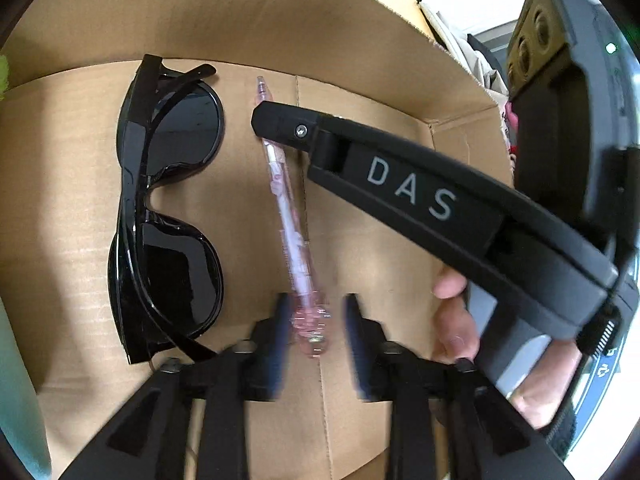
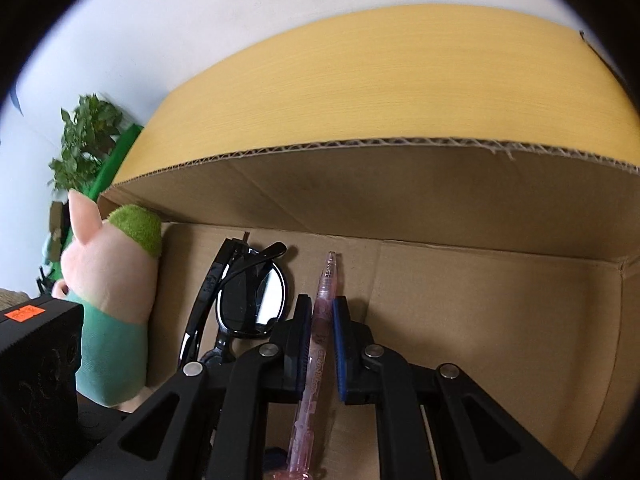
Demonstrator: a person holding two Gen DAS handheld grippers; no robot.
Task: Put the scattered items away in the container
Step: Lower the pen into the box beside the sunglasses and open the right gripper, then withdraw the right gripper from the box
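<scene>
The right gripper is clamping the translucent pink plastic pen between its blue pads, low inside the brown corrugated cardboard box, just beside the folded glossy black sunglasses lying on the box floor. The left gripper is standing with jaws parted around the pen's clip end, pads not pressing. Doing this well likely means lowering the pen flat (clear of the lenses) before loosening the grip.
</scene>
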